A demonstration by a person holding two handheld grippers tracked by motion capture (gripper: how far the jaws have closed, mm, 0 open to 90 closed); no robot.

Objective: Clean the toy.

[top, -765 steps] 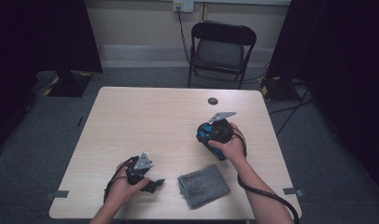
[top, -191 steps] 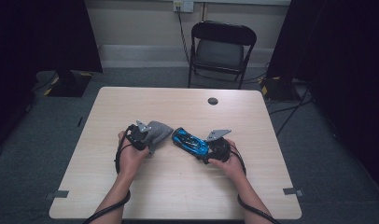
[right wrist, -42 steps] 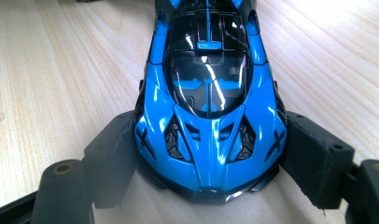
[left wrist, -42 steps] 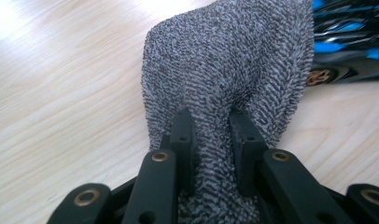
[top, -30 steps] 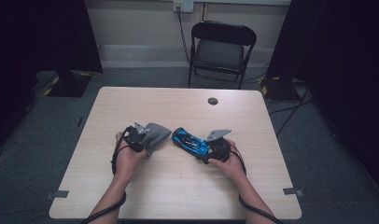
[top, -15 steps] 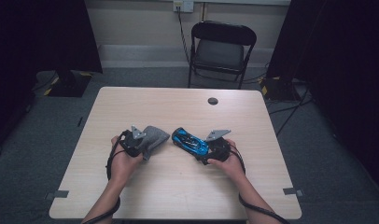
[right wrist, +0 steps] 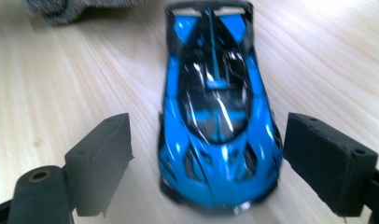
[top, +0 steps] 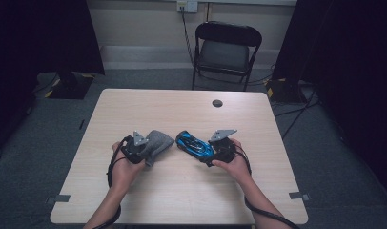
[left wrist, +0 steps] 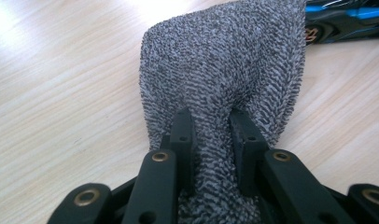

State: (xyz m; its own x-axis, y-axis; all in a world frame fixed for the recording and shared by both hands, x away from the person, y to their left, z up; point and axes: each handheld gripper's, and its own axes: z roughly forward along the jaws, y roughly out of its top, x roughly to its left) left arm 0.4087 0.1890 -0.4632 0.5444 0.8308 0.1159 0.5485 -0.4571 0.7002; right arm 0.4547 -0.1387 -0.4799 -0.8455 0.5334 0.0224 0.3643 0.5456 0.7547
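Note:
A grey terry cloth (top: 159,141) lies bunched on the wooden table (top: 182,200), left of centre. My left gripper (top: 148,149) is shut on the cloth's near end. In the left gripper view the pads (left wrist: 183,133) pinch the cloth (left wrist: 225,60) between them. A blue and black toy car (top: 194,144) rests on the table just right of the cloth, close to it. My right gripper (top: 202,153) stands open around the car's near end and its jaws have just been opening. In the right gripper view the car (right wrist: 218,107) sits between the pads (right wrist: 101,144) with a gap on each side.
A small dark round disc (top: 217,103) lies at the table's far right. A black folding chair (top: 227,47) stands beyond the far edge. The car's side (left wrist: 346,21) shows past the cloth in the left gripper view. The cloth's edge (right wrist: 66,9) shows beyond the car.
My left hand with the cloth has drifted slightly toward the near left. The right hand and the car have stayed in place.

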